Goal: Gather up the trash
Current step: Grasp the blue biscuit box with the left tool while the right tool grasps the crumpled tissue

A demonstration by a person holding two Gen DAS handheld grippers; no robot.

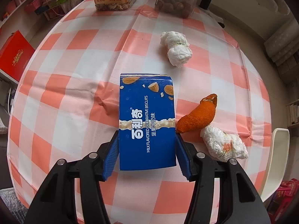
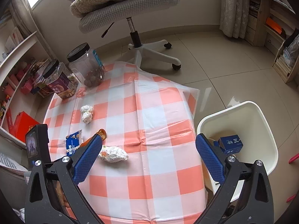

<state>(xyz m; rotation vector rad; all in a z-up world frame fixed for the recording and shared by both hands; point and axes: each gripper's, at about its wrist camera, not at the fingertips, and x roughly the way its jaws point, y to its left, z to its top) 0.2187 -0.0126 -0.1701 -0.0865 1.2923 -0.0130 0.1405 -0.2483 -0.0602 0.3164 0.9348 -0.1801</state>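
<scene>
In the left wrist view my left gripper [image 1: 147,136] is shut on a blue biscuit box [image 1: 147,119], its pads pressed on both long sides, over the checked tablecloth [image 1: 74,97]. An orange peel [image 1: 198,114] and a crumpled tissue [image 1: 223,144] lie just right of the box; a second tissue [image 1: 176,48] lies farther away. My right gripper [image 2: 148,140] is open and empty above the table. It sees the box [image 2: 73,143], the peel [image 2: 102,133], the near tissue [image 2: 115,154] and the far tissue [image 2: 86,113]. A white bin [image 2: 248,112] at the table's right holds a small blue box [image 2: 231,143].
Two clear jars with black lids [image 2: 86,65] [image 2: 59,79] stand at the table's far left corner. An office chair [image 2: 136,18] stands beyond the table. Shelves [image 2: 16,71] and a red box [image 2: 23,123] are on the left. The left gripper's body [image 2: 37,143] shows at left.
</scene>
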